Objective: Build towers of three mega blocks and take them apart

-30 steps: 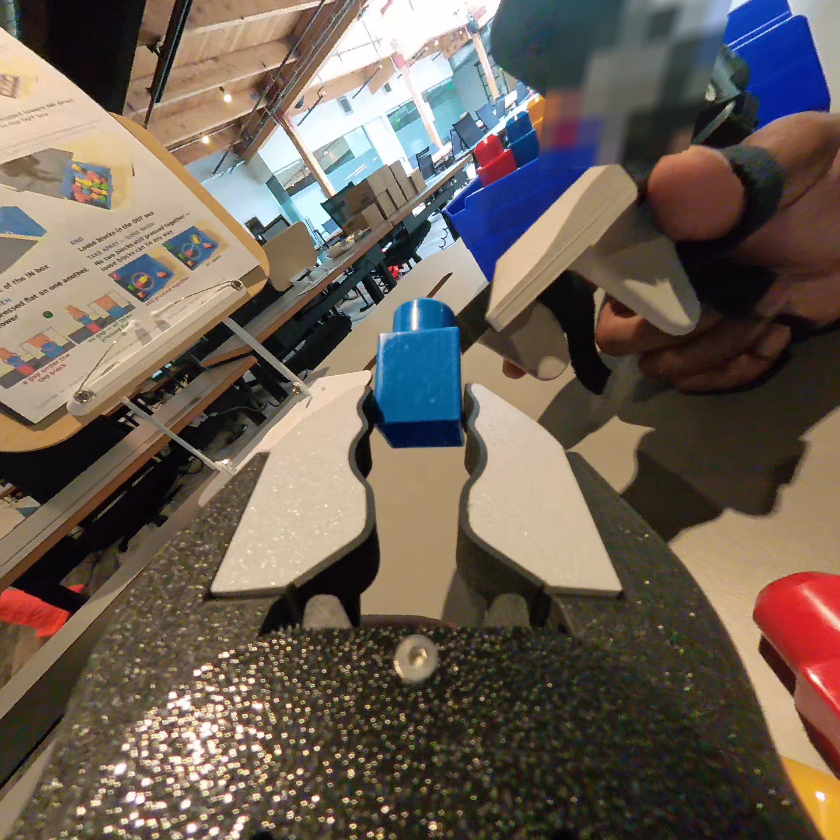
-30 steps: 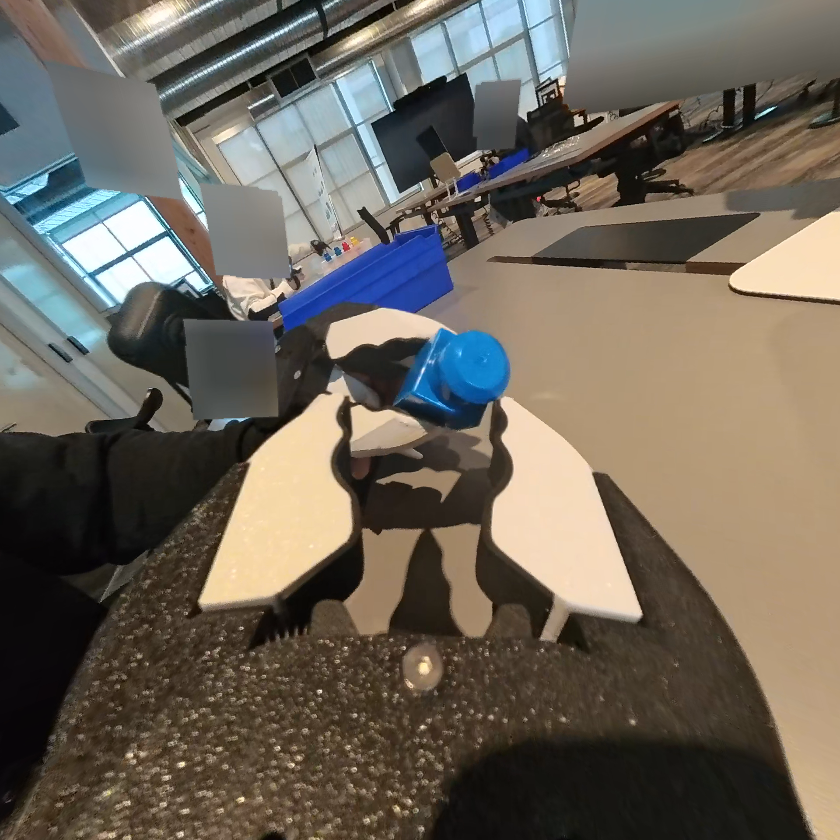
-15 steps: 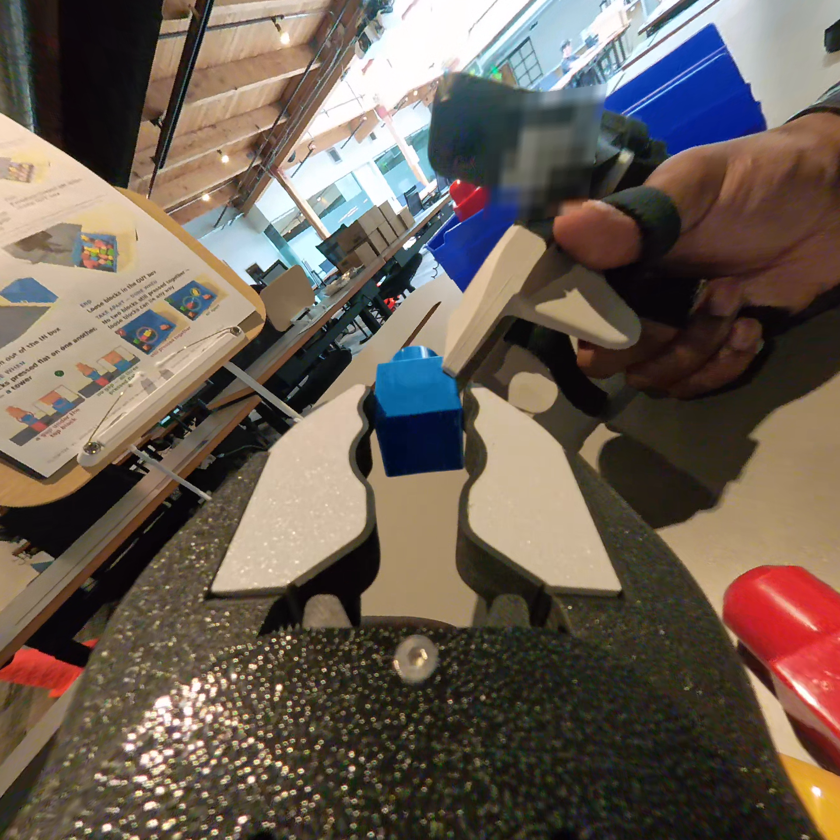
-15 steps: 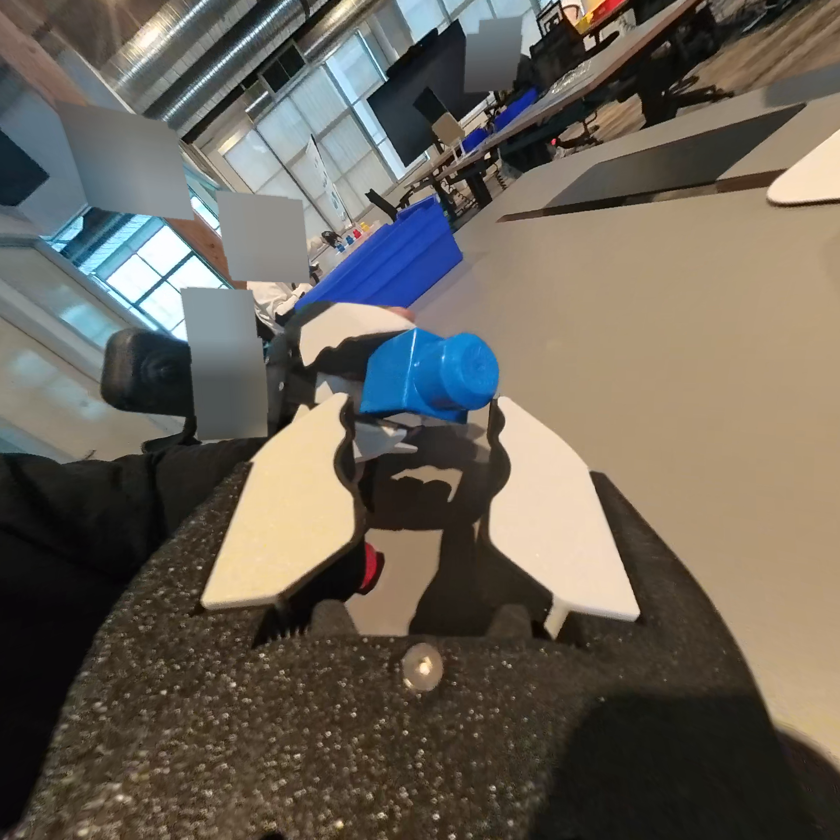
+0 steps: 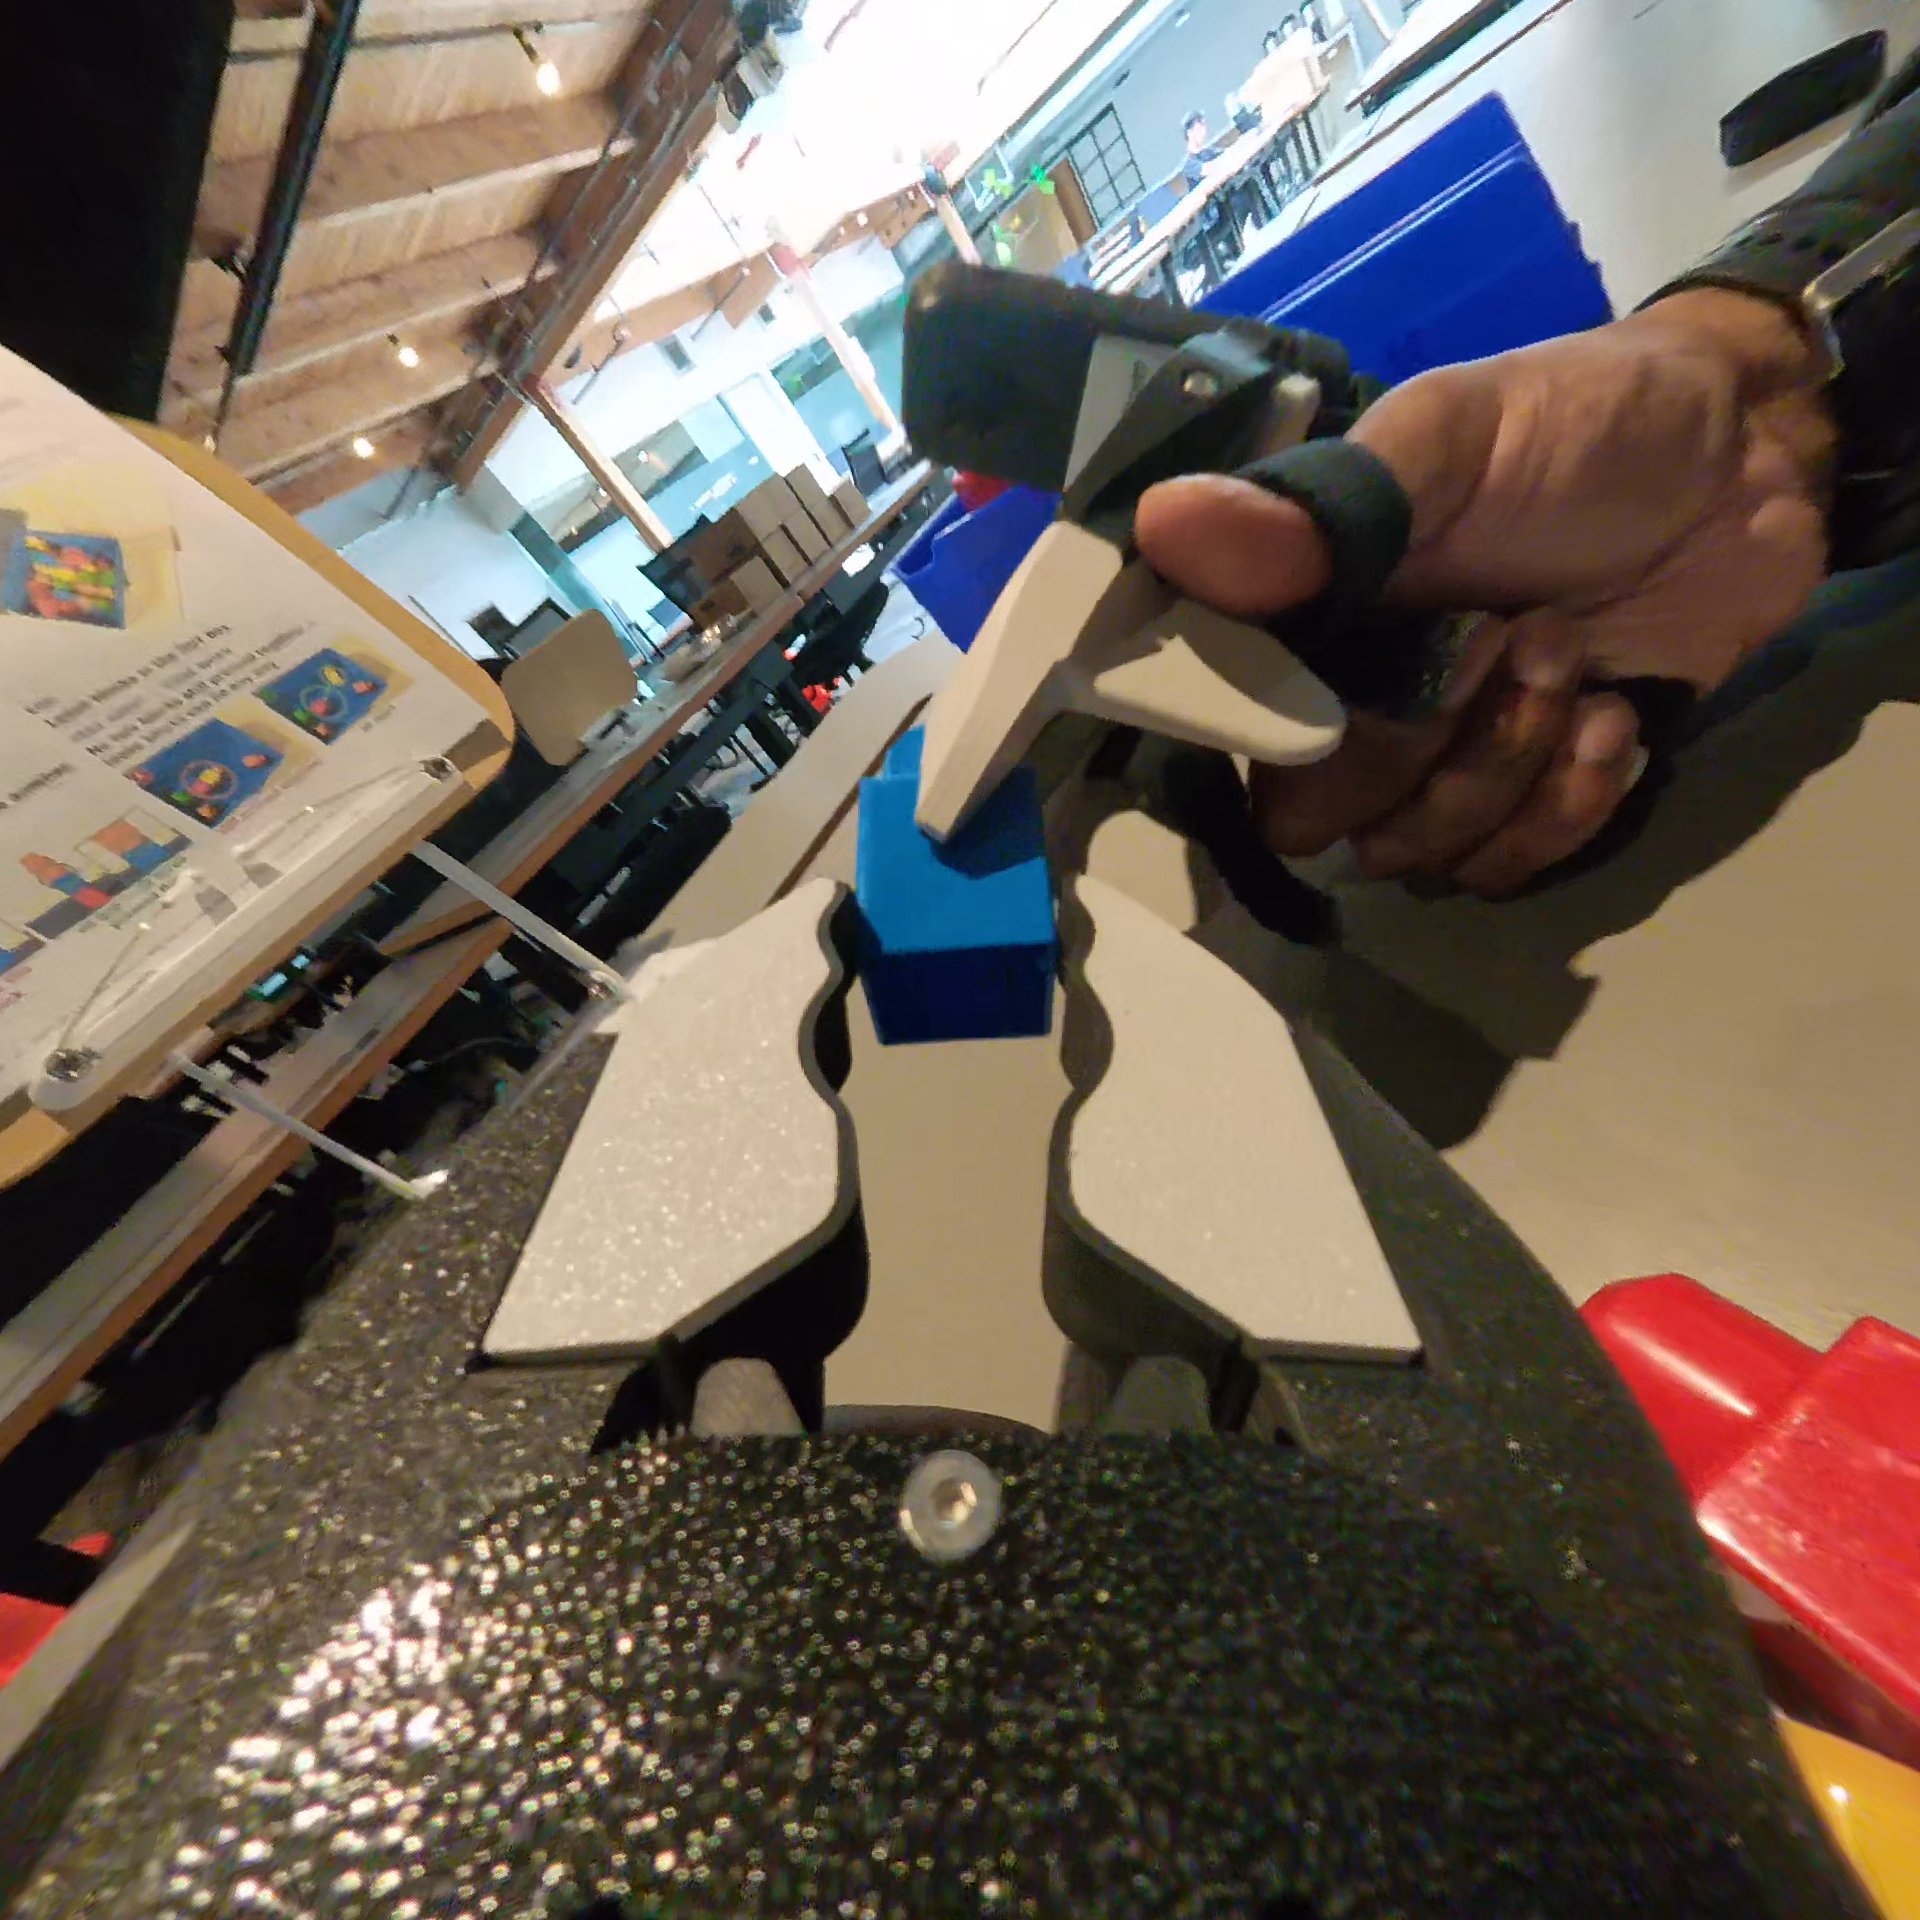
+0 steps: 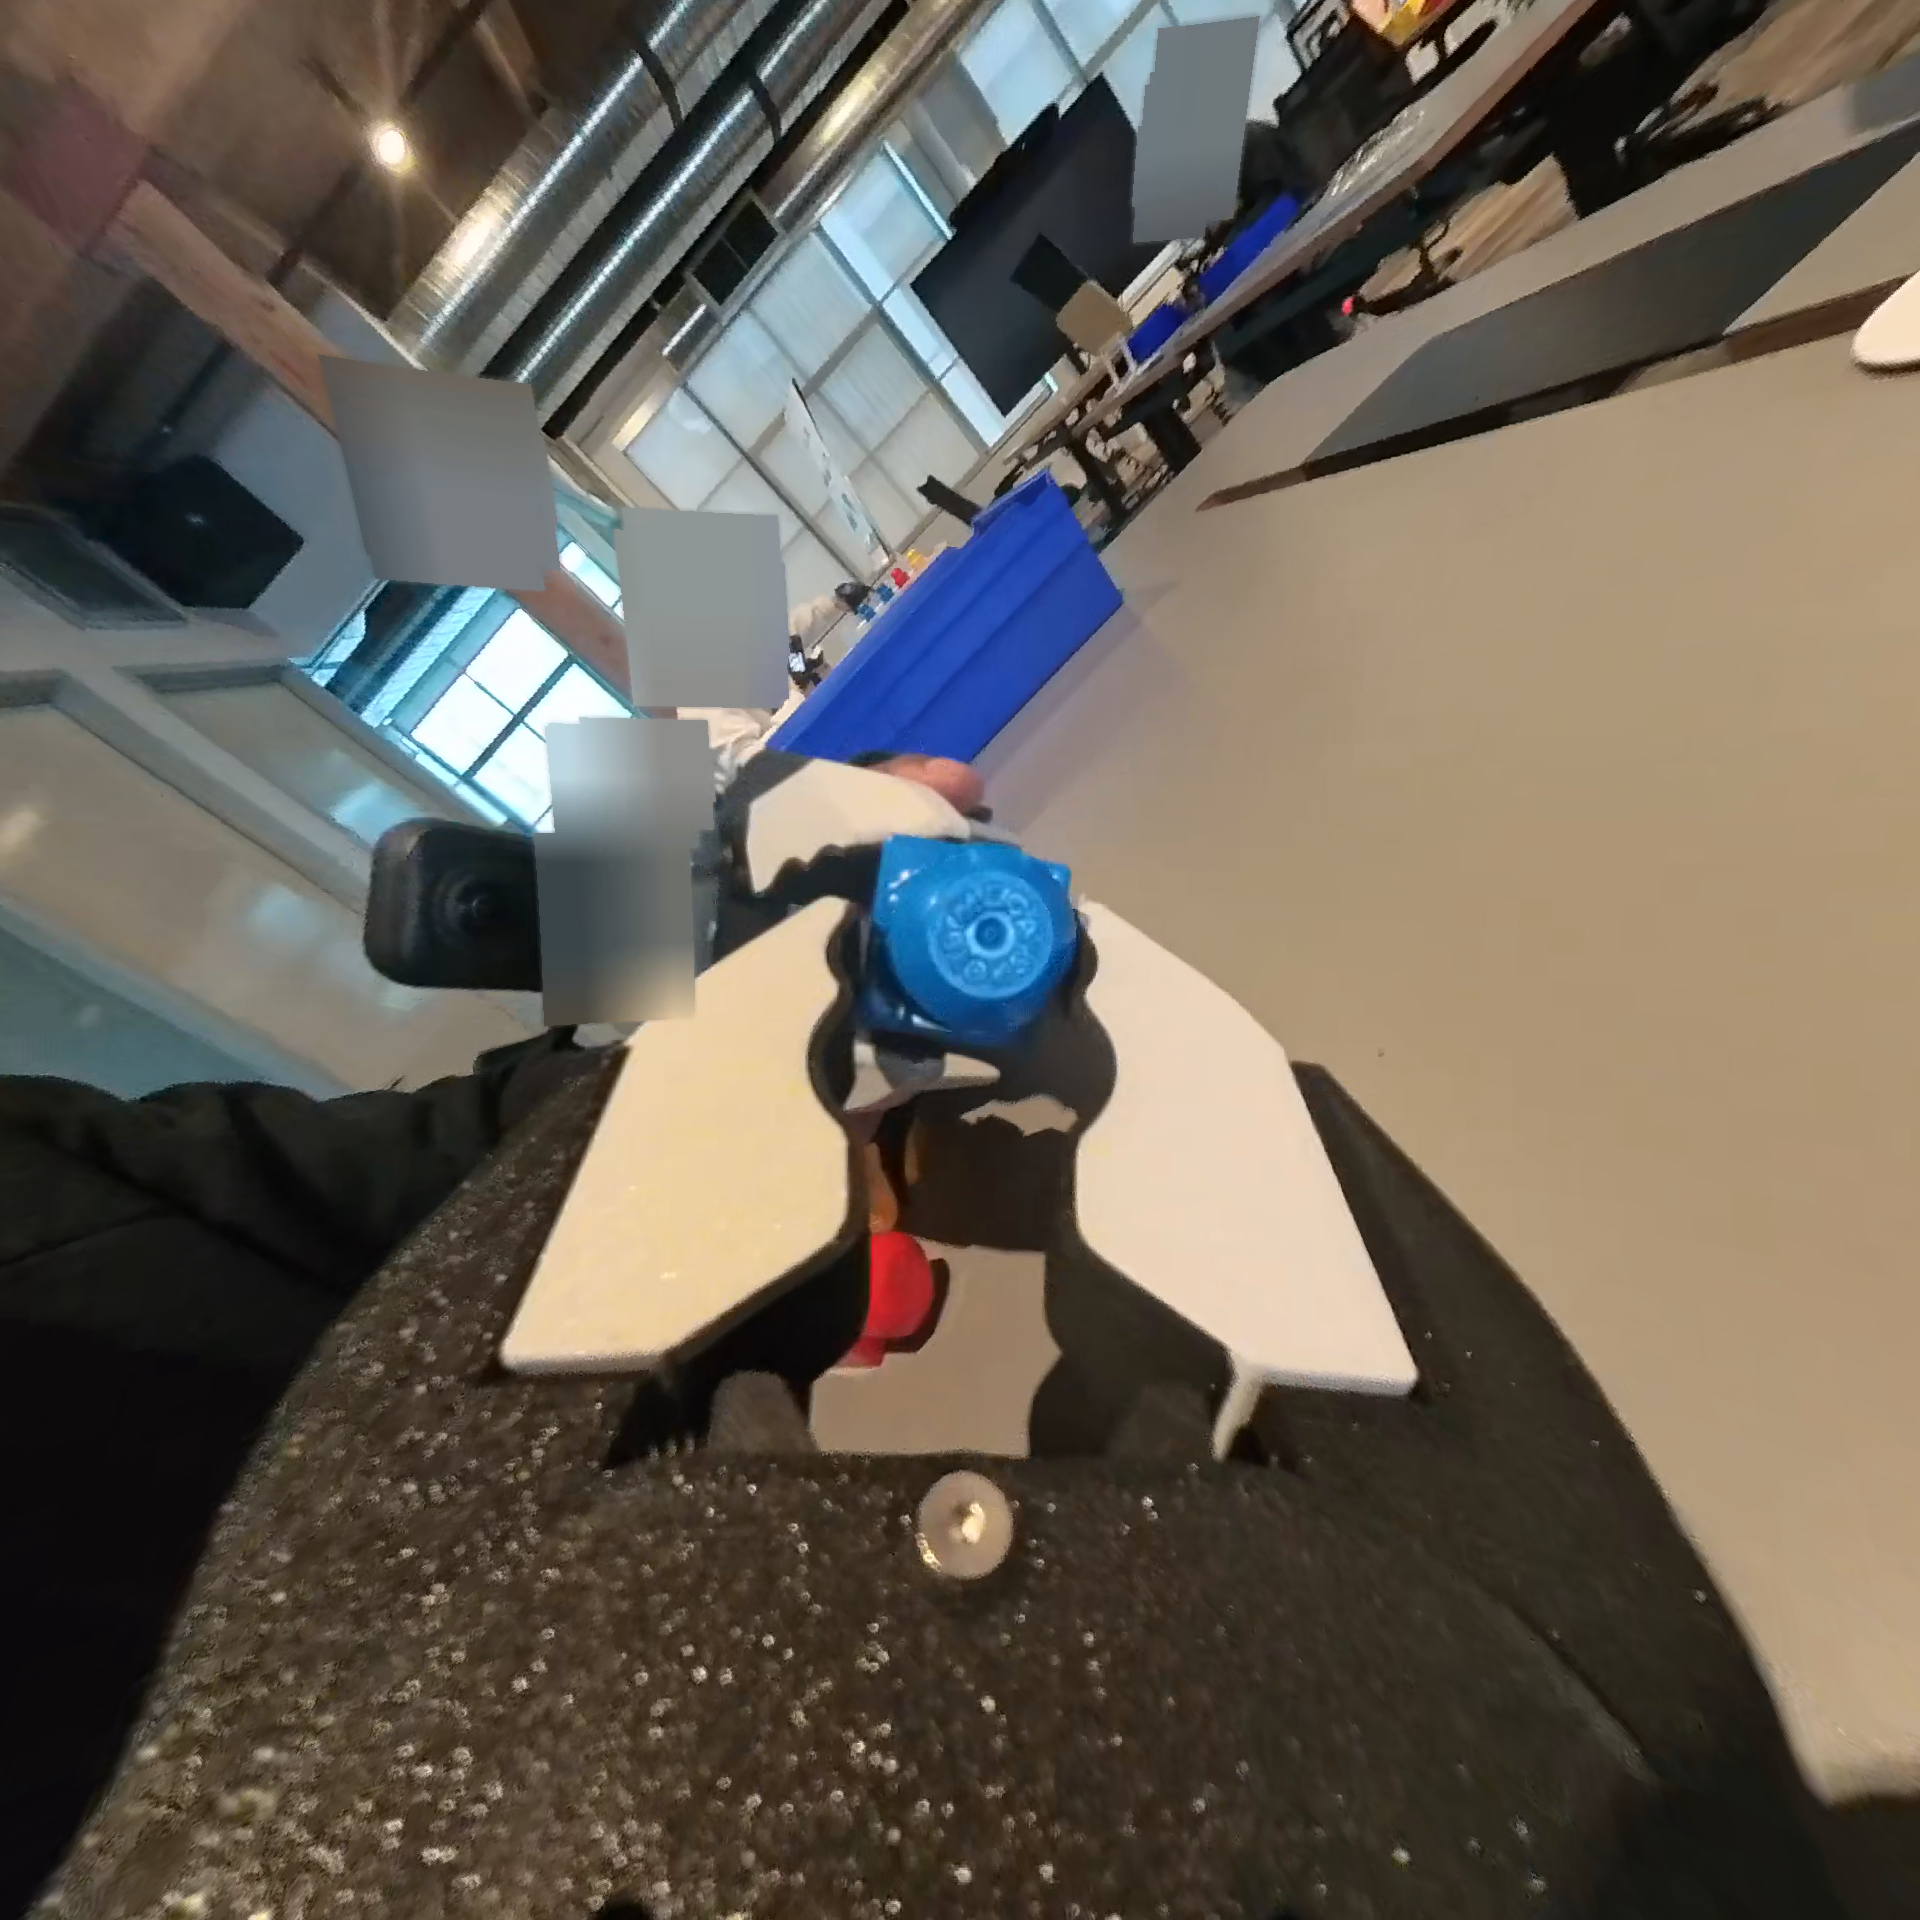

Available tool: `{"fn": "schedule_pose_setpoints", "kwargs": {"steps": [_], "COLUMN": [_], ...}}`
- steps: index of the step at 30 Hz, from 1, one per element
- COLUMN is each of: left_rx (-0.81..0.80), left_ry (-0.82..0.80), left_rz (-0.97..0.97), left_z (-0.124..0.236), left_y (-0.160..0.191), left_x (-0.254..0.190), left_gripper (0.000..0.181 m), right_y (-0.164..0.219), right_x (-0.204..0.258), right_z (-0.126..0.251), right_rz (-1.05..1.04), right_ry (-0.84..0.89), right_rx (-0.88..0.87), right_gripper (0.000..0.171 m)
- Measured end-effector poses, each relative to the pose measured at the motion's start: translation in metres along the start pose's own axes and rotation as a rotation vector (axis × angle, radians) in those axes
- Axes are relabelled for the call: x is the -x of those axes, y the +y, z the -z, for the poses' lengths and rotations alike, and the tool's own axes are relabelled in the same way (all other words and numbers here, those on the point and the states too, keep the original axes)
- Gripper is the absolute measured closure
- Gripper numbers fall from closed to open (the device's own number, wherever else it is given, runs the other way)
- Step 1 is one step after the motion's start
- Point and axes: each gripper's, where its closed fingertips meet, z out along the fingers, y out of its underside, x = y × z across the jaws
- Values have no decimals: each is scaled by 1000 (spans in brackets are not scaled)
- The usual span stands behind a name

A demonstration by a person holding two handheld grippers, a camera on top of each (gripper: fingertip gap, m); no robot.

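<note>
A single-stud blue block [image 5: 951, 956] is held off the table between the tips of my left gripper [image 5: 954, 914], which is shut on its lower body. My right gripper [image 6: 961, 945] comes in from the upper right, and its jaws sit tight on both sides of the block's stud end [image 6: 971, 935]. In the left wrist view one white finger [image 5: 997, 686] of the right gripper covers the stud, with a hand [image 5: 1558, 582] behind it. A red block [image 5: 1787, 1455] lies on the table at the lower right. It also shows between the right gripper's fingers [image 6: 894, 1299].
A blue bin [image 5: 1403, 270] stands on the grey table [image 5: 1662, 1091] behind the hand and shows in the right wrist view [image 6: 956, 665]. An instruction board [image 5: 208, 727] on a stand is at the left. A yellow piece [image 5: 1870, 1829] shows at the bottom right corner. My two grippers' fingertips are within a few centimetres of each other.
The right gripper has moved in onto the blue block and its jaws have narrowed around the stud end. The left gripper has kept hold of the block.
</note>
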Motion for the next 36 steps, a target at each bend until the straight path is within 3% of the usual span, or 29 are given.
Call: {"fn": "schedule_pose_setpoints", "kwargs": {"steps": [6, 16, 21, 32, 36], "left_rx": [29, 110, 136, 179, 180], "left_ry": [50, 18, 50, 103, 243], "left_rz": [153, 277, 239, 281, 304], "left_z": [7, 22, 18, 22, 35], "left_y": [1, 31, 33, 38, 33], "left_x": [10, 38, 28, 25, 15], "left_gripper": [138, 137, 137, 135, 129], "right_y": [-1, 38, 59, 68, 79], "right_x": [-11, -45, -40, -50, -56], "right_z": [9, 39, 40, 32, 31], "right_rz": [245, 843, 835, 672, 645], "right_ry": [160, 579, 529, 445, 414], "right_rx": [73, 722, 838, 737, 761], "right_gripper": [136, 136, 136, 135, 125]}}
